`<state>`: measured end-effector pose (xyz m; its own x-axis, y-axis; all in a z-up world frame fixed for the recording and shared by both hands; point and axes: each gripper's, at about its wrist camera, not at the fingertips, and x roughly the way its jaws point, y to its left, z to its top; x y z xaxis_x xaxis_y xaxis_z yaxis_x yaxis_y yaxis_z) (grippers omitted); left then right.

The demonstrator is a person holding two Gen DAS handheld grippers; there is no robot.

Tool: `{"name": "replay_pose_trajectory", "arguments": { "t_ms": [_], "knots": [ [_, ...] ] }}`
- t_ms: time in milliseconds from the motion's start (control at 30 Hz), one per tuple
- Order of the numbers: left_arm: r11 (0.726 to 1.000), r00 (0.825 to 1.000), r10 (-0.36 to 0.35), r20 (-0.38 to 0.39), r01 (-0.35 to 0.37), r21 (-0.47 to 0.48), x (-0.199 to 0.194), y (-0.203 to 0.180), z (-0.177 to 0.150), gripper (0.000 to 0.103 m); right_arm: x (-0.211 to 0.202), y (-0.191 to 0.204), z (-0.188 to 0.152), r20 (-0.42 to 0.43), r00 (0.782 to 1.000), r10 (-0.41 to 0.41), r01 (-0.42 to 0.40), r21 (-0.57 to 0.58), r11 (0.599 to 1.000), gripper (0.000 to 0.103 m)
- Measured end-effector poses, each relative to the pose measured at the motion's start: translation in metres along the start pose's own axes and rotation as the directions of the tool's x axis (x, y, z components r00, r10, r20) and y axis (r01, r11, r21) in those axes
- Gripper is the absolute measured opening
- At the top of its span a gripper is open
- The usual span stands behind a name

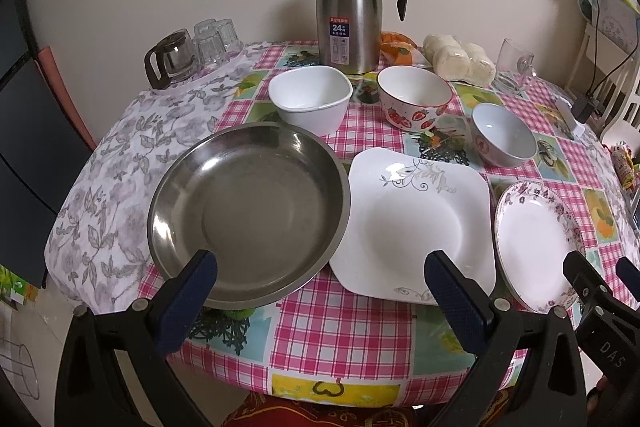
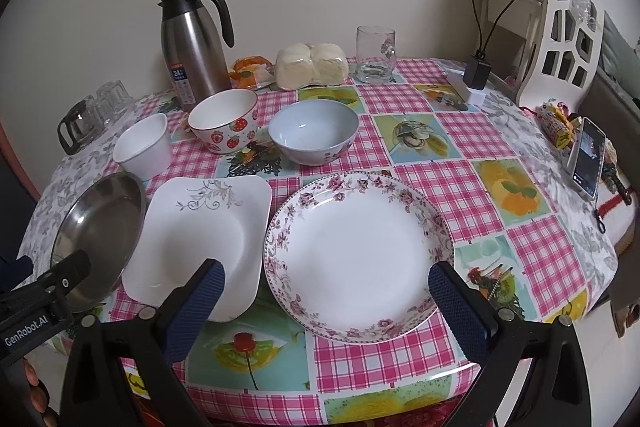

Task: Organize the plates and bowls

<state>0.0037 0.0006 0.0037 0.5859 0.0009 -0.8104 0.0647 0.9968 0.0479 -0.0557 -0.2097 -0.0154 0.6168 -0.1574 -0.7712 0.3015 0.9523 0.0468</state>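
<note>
- steel pan (image 1: 248,211), square plate (image 1: 416,223) and floral plate (image 2: 360,255) lie rim-up in a row along the table's (image 2: 472,171) near edge.
- three bowls (image 2: 313,137) stand upright behind them.
- left gripper (image 1: 320,275) and right gripper (image 2: 326,281) both gape wide, holding nothing.
- glasses (image 1: 216,41) at far left blurred.

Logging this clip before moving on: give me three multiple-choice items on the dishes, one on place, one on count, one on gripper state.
1. What lies between the steel pan and the floral round plate?
A. thermos
B. square white plate
C. glass mug

2. How many bowls stand behind the plates?
A. two
B. three
C. five

3. How are the two grippers?
A. both open, holding nothing
B. left shut on a bowl
C. right shut on a plate

Answers: 1 B, the square white plate sits mid-row. 2 B, the square white bowl, strawberry bowl and blue-grey bowl. 3 A, left gripper and right gripper fingers are spread, nothing between.
</note>
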Motion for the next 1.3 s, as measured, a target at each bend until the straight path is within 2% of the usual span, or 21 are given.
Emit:
{"name": "replay_pose_trajectory", "arguments": {
  "t_ms": [267, 1300],
  "knots": [
    [1.0, 1.0, -0.002, -0.019, 0.002, 0.006, 0.003, -0.001, 0.0, 0.103, 0.0, 0.0, 0.0, -0.002, 1.0, -0.001, 0.001, -0.001, 1.0, 0.103],
    [0.997, 0.996, -0.024, -0.091, 0.018, -0.07, 0.024, 0.012, -0.001, 0.103, 0.007, 0.002, -0.003, -0.02, 1.0, -0.023, 0.023, -0.008, 1.0, 0.103]
  ]
}}
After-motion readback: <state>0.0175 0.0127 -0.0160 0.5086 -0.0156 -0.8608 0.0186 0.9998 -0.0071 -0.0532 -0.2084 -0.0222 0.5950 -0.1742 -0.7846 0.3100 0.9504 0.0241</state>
